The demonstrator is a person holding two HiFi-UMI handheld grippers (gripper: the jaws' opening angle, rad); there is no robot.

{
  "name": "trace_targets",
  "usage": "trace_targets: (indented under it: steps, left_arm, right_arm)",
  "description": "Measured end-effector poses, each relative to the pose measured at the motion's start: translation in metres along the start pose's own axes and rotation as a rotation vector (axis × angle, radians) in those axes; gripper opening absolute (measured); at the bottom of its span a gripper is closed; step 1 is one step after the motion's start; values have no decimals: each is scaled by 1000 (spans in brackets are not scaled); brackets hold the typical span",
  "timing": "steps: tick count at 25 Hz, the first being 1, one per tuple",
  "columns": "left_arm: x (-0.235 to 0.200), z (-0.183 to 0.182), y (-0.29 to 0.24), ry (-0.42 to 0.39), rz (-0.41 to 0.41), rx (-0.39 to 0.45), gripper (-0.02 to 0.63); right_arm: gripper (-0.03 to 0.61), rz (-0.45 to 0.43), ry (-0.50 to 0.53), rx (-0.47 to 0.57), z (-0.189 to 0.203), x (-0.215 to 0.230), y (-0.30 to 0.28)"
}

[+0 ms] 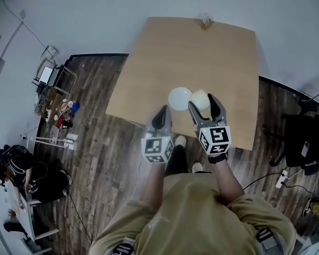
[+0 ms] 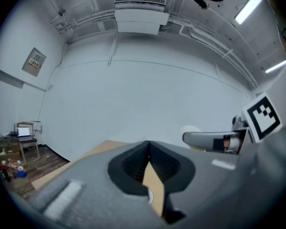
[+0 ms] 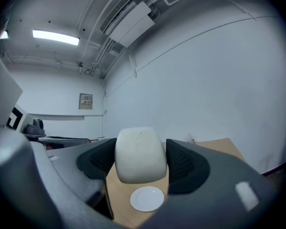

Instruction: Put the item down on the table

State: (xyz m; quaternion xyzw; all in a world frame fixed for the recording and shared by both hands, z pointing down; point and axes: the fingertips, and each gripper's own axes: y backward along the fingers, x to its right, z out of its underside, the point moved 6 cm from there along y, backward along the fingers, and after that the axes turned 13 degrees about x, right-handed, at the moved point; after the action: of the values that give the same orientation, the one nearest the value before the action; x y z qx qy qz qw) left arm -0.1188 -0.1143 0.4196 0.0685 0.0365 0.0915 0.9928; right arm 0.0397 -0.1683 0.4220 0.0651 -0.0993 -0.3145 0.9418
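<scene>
My right gripper is shut on a cream-white cup, held in the air above the near part of the wooden table. In the right gripper view the cup sits between the two dark jaws, bottom toward the camera. A small white plate lies flat on the table just left of the cup; the plate shows below the cup. My left gripper hovers at the table's near edge, shut with nothing in it. The jaws meet in the left gripper view.
The table stands against a white wall, with a small object at its far edge. Dark wood floor surrounds it. A black chair stands to the right, clutter and a laptop to the left, a person at far left.
</scene>
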Motion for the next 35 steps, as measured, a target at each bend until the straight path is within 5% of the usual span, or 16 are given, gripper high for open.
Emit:
trace_targets:
  steps: [16, 35]
  left_arm:
    - [-66, 104, -128, 51, 75, -173, 2]
    - [-131, 212, -151, 146, 23, -349, 2]
  right_arm:
    - [328, 53, -21, -186, 105, 64, -122]
    - [328, -34, 65, -603, 287, 48, -162]
